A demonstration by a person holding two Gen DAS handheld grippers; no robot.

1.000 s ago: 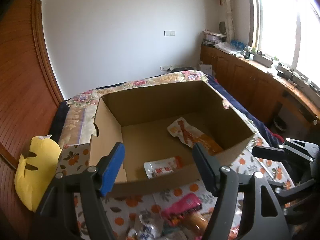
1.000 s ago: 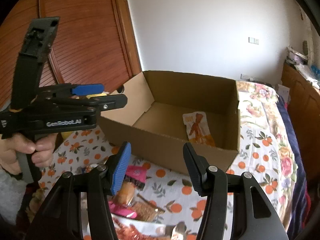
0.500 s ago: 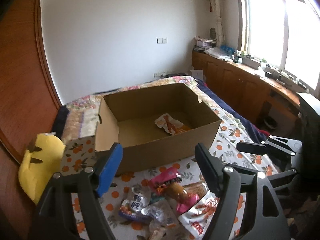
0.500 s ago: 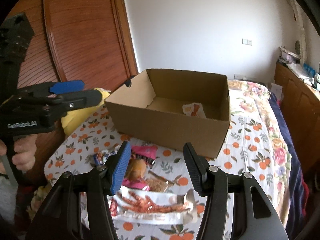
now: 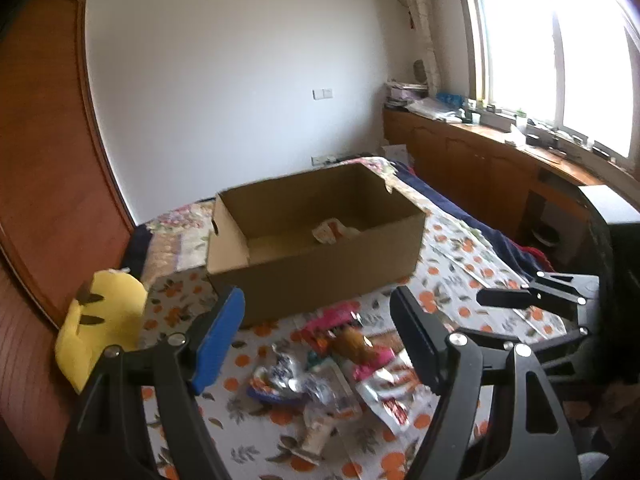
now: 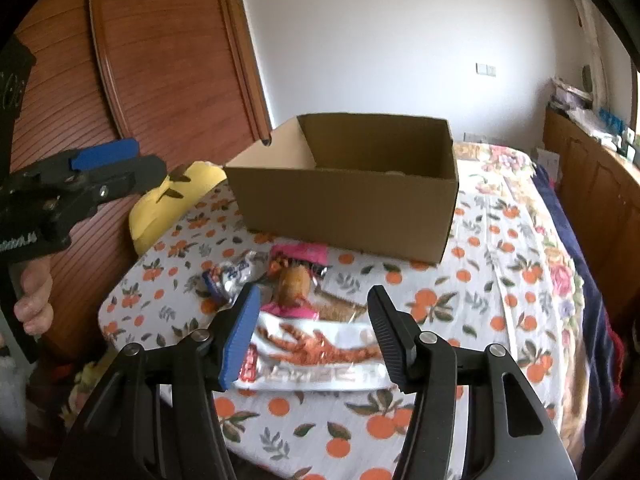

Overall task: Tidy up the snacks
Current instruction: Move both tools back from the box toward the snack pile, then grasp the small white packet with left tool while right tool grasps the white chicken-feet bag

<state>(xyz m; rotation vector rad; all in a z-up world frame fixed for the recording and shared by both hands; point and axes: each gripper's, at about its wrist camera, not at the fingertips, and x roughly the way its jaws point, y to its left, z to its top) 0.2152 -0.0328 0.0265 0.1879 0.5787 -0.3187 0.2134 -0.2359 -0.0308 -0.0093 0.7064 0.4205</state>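
Observation:
An open cardboard box [image 5: 320, 276] [image 6: 348, 208] stands on the orange-print bedsheet, with a white and orange snack packet [image 5: 330, 232] lying inside it. In front of the box lies a loose pile of snacks [image 5: 320, 364]: a pink packet [image 6: 298, 252], a brown bun in wrap [image 6: 294, 286], a blue and white packet [image 6: 230, 274] and a long white packet with a red print [image 6: 320, 354]. My left gripper [image 5: 318, 296] hangs open above the pile, holding nothing. My right gripper [image 6: 315, 292] is also open and empty, just over the long white packet.
A yellow plush pillow [image 5: 100, 320] [image 6: 172, 196] lies at the bed's left edge against the wooden panel wall [image 6: 160, 80]. Wooden cabinets [image 5: 480, 168] run under the window on the right. A hand [image 6: 34, 300] holds the left gripper's handle.
Both grippers have drawn back from the box, which now looks smaller and farther. The snack pile in front of it has come fully into view. Both stay open.

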